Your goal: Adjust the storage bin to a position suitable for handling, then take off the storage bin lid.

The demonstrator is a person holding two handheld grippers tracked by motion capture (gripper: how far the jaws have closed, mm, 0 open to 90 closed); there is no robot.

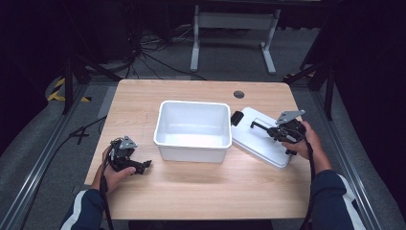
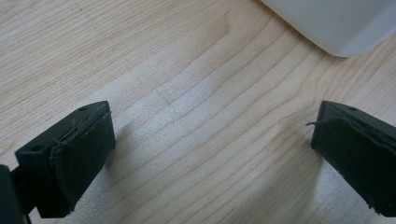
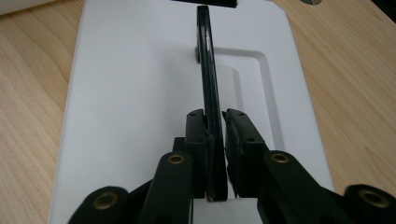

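Right gripper view: a thin black handle [image 3: 208, 93], a flat glossy bar standing on edge, is seen clamped between the 2 jaws of the right gripper [image 3: 215, 122], which are drawn in tight against its sides with only a sliver of a gap at the right pad. The handle rises from a shallow rectangular recess moulded into a white lid [image 3: 135, 93], a smooth plastic slab with rounded corners and a matte sheen. In the high view the lid [image 1: 261, 139] is seen lying just right of a white tub [image 1: 193, 128], its near left edge close against the tub's side and its surface tilted slightly; a black clip is carried at its far end. The right gripper [image 1: 282, 132] is held over the lid's right half by the person's right hand [image 1: 306, 141]. The tub is a deep rectangular plastic box with rounded corners and a rolled rim, placed at the middle of a pale wooden table [image 1: 201, 191] with fine straight grain. The left gripper [image 1: 143, 165] is held low near the table's left front, well apart from the lid and just beside the tub's near left corner. In the left gripper view its jaws stand wide apart with nothing between them, their black rubbery pads [image 2: 81, 158] worn at the edges, above bare wood, with the tub's rounded corner [image 2: 336, 23] beyond.
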